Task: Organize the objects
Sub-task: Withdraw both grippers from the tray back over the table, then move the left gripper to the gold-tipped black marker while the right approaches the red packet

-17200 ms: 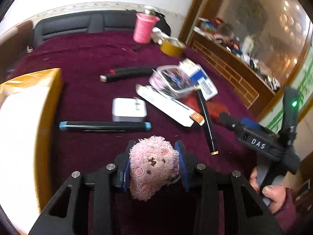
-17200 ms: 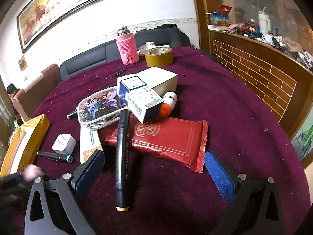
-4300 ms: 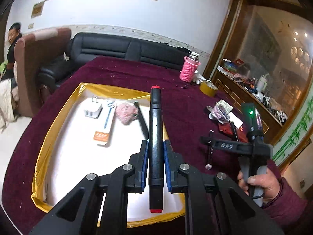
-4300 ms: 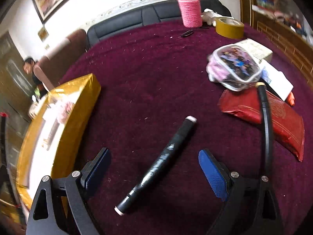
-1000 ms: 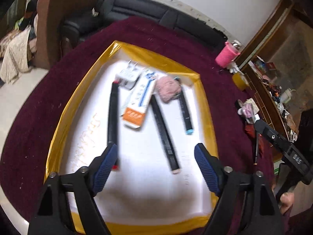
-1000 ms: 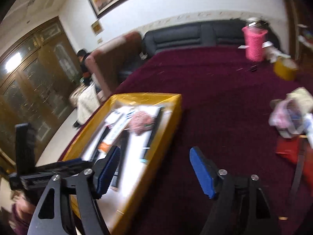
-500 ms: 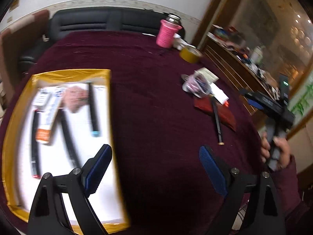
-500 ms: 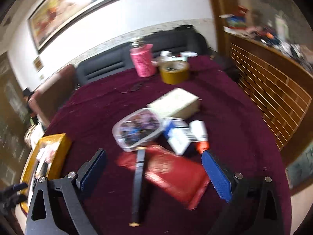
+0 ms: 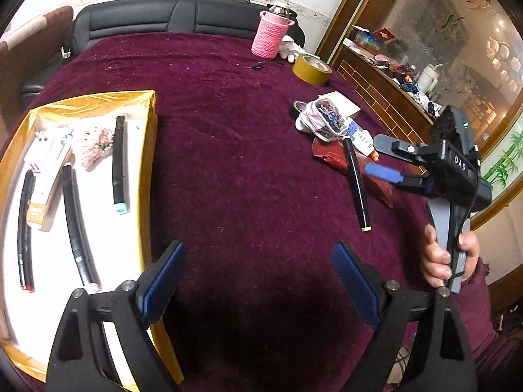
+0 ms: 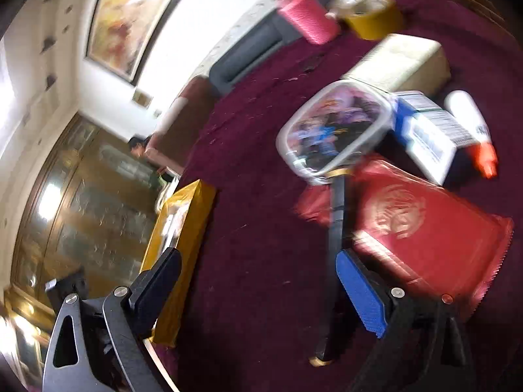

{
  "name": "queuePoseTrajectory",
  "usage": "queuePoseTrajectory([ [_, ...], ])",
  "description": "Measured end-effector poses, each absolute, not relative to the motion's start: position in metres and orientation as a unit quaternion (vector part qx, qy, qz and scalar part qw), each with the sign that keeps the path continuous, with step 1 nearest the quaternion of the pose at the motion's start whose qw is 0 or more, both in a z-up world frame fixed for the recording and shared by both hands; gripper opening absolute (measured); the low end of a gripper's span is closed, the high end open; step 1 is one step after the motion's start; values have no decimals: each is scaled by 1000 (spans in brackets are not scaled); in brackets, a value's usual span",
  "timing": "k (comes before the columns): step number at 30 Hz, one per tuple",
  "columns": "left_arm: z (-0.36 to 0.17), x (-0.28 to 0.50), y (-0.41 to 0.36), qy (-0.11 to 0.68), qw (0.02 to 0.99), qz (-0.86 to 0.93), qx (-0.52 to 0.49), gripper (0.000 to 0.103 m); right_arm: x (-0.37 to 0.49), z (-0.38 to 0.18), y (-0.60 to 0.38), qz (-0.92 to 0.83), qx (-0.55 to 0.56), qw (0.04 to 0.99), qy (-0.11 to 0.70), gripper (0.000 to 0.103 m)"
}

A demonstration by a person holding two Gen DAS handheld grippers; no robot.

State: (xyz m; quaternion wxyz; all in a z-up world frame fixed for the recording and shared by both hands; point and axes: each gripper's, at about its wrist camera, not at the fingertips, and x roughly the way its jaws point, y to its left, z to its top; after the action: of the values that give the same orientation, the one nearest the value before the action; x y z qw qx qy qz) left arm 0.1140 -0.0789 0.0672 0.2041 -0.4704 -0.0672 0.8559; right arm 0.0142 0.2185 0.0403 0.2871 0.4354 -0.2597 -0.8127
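Left tool (image 9: 258,279) is hanging released, jaws just widened, nothing between. Right tool (image 10: 258,289), likewise widened and empty, is hovering beside black marker (image 10: 336,228) at 3 o'clock.

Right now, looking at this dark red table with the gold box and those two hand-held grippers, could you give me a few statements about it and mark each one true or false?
1. The fluffy pink plush lies inside the gold-edged box. True.
2. The left hand-held gripper clamps a black marker. False: its jaws are open, with nothing between them.
3. A long black marker with a gold tip rests partly on the red foil packet. True.
4. The yellow tape roll sits inside the box. False: it stands on the cloth near the pink knitted bottle.
5. The right hand-held gripper is open. True.
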Motion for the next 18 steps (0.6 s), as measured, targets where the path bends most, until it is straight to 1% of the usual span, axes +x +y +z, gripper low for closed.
queuePoseTrajectory([
  [3,61,112,-75,-68,205,850,-481,90,23,54,217,-868,406,208,-197,98],
  [5,58,111,-74,-73,207,848,-483,90,20,54,222,-872,408,186,-196,98],
  [8,56,108,-75,-86,203,847,-484,90,12,41,227,-844,426,205,-252,98],
  [11,54,107,-76,-94,197,846,-486,90,4,28,215,-817,442,237,-284,100],
  [15,54,107,-76,-86,192,847,-488,90,-5,16,190,-745,459,338,-345,100],
  [18,52,104,-74,-85,189,846,-492,90,1,26,195,-766,435,325,-345,100],
])
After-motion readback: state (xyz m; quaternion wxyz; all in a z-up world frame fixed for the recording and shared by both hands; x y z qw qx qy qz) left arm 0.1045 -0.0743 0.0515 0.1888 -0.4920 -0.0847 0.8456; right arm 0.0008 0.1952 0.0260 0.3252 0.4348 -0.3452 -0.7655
